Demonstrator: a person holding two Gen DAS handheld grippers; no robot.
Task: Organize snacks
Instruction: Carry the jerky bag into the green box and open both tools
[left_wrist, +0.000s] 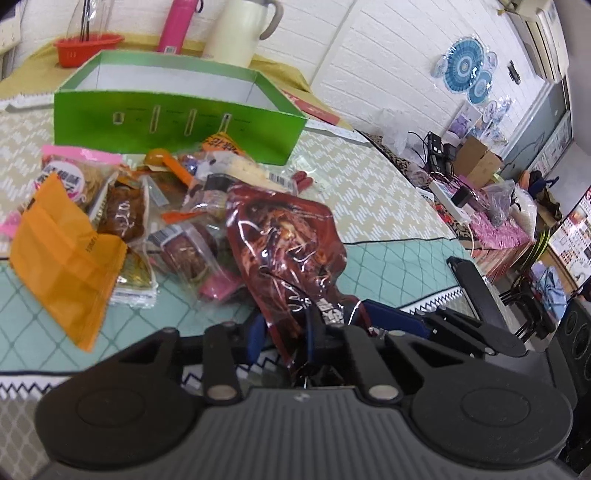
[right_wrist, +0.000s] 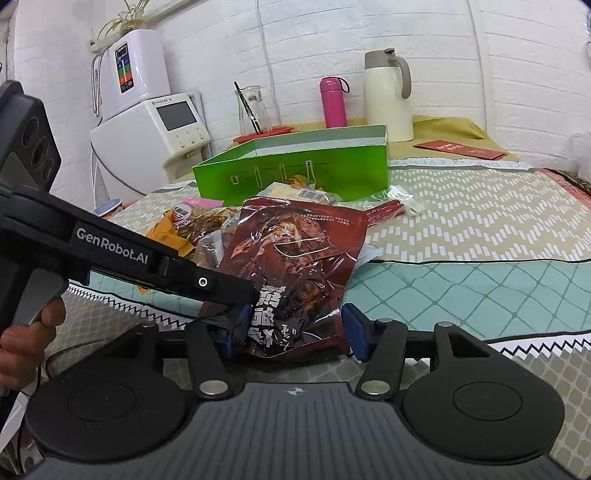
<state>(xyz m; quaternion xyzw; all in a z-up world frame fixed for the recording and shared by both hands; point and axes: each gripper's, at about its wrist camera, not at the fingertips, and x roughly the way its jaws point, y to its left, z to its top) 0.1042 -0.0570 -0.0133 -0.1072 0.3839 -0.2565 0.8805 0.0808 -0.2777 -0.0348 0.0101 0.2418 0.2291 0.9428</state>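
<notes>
A large dark red snack bag (left_wrist: 284, 240) lies on the table in front of a pile of snack packets (left_wrist: 122, 206). My left gripper (left_wrist: 286, 332) is shut on the bag's near end. In the right wrist view the same red bag (right_wrist: 295, 258) lies between the blue pads of my right gripper (right_wrist: 291, 332), whose jaws stand wide apart around the bag's near end. The left gripper (right_wrist: 240, 291) comes in from the left and pinches the bag. An open green box (left_wrist: 177, 122) stands behind the pile; it also shows in the right wrist view (right_wrist: 295, 170).
An orange packet (left_wrist: 66, 258) lies at the left of the pile. A cream jug (right_wrist: 388, 96), pink bottle (right_wrist: 332, 101), glass carafe (right_wrist: 253, 109) and red basket (left_wrist: 88, 48) stand behind the box. White appliances (right_wrist: 147, 136) stand off the table's far left. Bare tablecloth (right_wrist: 480, 229) lies to the right.
</notes>
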